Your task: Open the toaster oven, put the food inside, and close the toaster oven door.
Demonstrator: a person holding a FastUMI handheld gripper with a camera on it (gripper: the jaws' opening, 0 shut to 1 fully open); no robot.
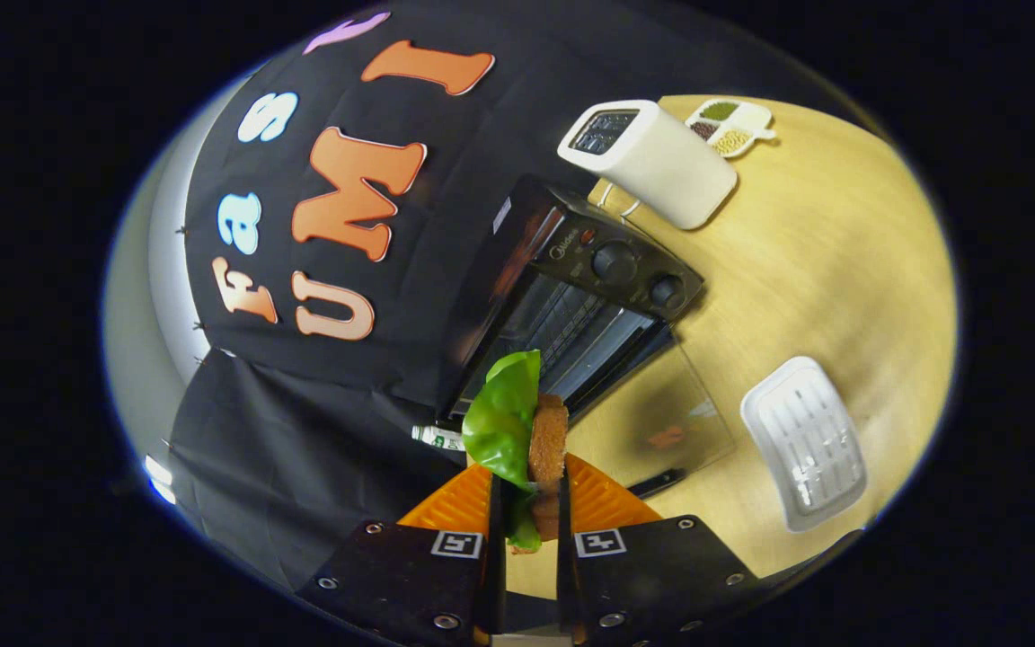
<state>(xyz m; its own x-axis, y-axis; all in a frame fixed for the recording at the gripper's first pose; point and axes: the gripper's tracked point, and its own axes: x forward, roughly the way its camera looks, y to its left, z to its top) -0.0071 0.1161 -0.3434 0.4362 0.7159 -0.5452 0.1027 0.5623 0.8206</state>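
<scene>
My gripper (528, 503) is shut on the food (522, 431), a brown patty with a green lettuce leaf against it, held upright between the two fingers. Beyond the food stands the black toaster oven (571, 279) with two knobs on its control panel. Its glass door (670, 404) is folded down flat onto the wooden table, and the wire rack (571, 337) inside shows through the opening. The whole scene appears rolled, with the table on the right side. The food hangs in the air in front of the oven's opening, a short way from it.
A white slot toaster (652, 162) stands behind the oven. A small white dish with compartments of beans (731, 126) lies past it. A white ridged tray (805, 440) rests on the table (841, 261) beside the open door. Black cloth forms the booth wall (302, 422).
</scene>
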